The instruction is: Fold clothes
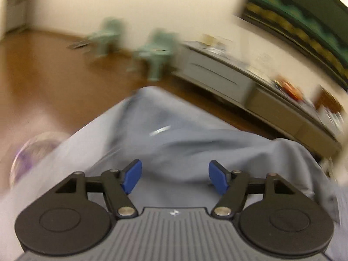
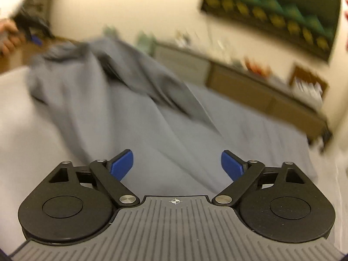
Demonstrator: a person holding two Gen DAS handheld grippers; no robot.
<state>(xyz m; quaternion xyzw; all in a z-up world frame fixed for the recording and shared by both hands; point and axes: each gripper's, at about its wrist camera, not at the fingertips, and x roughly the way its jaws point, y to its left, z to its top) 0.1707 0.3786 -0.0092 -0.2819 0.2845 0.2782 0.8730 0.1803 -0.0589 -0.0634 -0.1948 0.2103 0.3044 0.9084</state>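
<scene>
Both views are smeared with motion blur, so fine detail is lost. The left gripper (image 1: 175,177) hangs over a grey-blue garment (image 1: 184,134), its blue fingers (image 1: 132,177) standing apart with nothing pinched between them; only cloth lies beyond the gap. The garment is rumpled, with a raised fold running across just beyond the fingers and a far corner pointing toward the brown floor (image 1: 43,76). A short pale streak shows on the cloth near its middle; what it is cannot be told.

In the right wrist view the right gripper (image 2: 177,165) has its fingers (image 2: 121,165) spread wide and empty above the near part of the same garment (image 2: 121,113). From here the cloth spreads from near right to far left over a pale surface (image 2: 19,119), and at its far left it stands up in a bunched peak with darker folds sloping down toward the right. At the far left edge a hand (image 2: 7,37) holds the other gripper, one blue finger just above that peak; whether it touches the cloth cannot be told.

Far off, two green chairs (image 1: 108,37) stand on the floor by a cream wall, a long low cabinet (image 1: 217,76) runs along the right, and a dark picture (image 2: 271,15) with green and yellow shapes hangs above it
</scene>
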